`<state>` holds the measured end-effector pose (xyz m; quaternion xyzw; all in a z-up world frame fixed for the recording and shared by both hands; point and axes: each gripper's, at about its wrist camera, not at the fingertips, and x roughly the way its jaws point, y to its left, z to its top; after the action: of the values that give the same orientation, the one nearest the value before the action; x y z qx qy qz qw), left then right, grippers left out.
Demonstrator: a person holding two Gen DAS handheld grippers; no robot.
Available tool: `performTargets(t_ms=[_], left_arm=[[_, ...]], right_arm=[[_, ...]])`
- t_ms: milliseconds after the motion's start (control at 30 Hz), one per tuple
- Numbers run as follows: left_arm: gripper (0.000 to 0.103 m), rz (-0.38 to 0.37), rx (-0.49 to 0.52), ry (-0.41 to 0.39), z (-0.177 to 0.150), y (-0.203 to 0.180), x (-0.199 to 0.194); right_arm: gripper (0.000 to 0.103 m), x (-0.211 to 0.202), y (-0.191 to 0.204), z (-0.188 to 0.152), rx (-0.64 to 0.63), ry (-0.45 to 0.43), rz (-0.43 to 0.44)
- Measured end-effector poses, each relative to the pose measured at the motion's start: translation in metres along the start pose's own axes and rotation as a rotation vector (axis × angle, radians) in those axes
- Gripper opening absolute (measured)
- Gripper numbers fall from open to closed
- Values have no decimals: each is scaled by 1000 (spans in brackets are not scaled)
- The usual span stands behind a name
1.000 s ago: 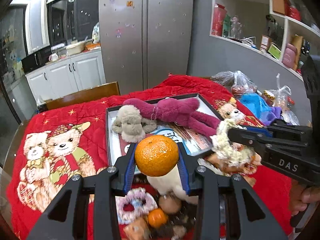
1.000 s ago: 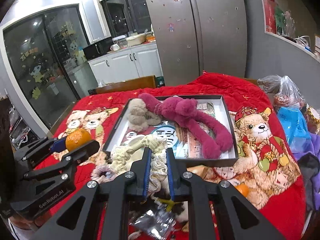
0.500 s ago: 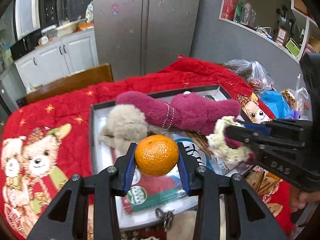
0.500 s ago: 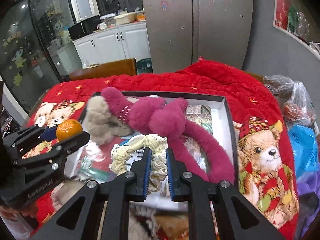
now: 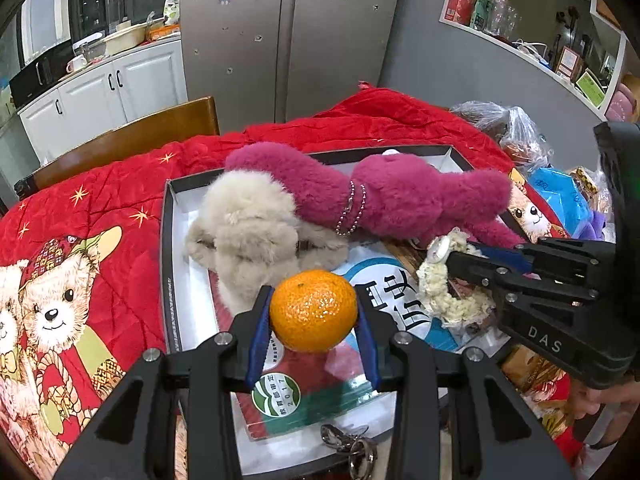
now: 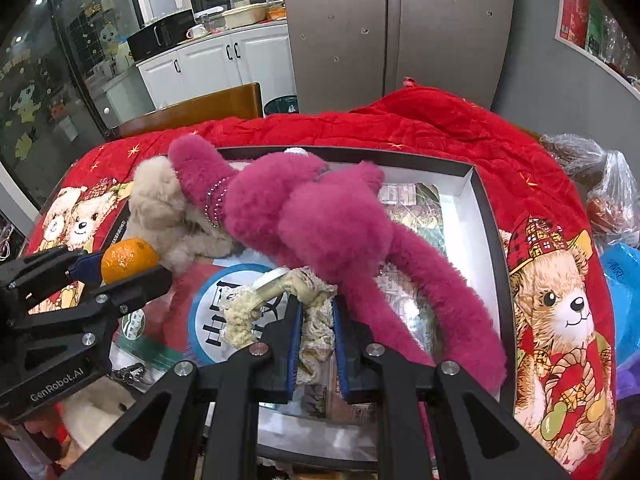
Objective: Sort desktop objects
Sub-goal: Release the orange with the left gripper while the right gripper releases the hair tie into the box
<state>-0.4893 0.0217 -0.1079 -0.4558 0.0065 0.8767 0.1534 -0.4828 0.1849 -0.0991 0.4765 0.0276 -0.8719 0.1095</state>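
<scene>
Orange tangerine (image 5: 313, 310) clamped between blue pads of left tongs (image 5: 314, 322), held above box (image 5: 170, 216), stem dimple facing up. Cream crocheted scrunchie (image 6: 280, 304) pinched in right tongs (image 6: 314, 346), loop hanging forward-left; lower part hidden behind pads. Below: printed booklets (image 5: 380, 300) in box, text partly covered. Keyring (image 5: 348, 446) at near edge, cut off by frame. Farther: beige plush (image 5: 248, 232), then magenta plush (image 6: 320, 232) lying across box, long axis left-right in left view, limb trailing toward near right corner. Red quilt (image 5: 100, 200) covers surface.
</scene>
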Motion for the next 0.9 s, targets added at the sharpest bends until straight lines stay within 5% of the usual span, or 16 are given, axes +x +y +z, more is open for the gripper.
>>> performTargets(t_ms=[100, 233, 300, 900], left_arm=[[40, 5, 3, 16, -1, -2, 0], [51, 19, 4, 5, 0, -2, -3], [64, 27, 14, -7, 0, -4, -7], [66, 48, 33, -33, 1, -9, -24]], right_arm=[[19, -4, 3, 0, -16, -12, -40], [65, -13, 6, 0, -29, -33, -63], [66, -19, 9, 0, -49, -55, -86], [66, -33, 11, 3, -46, -82, -62]])
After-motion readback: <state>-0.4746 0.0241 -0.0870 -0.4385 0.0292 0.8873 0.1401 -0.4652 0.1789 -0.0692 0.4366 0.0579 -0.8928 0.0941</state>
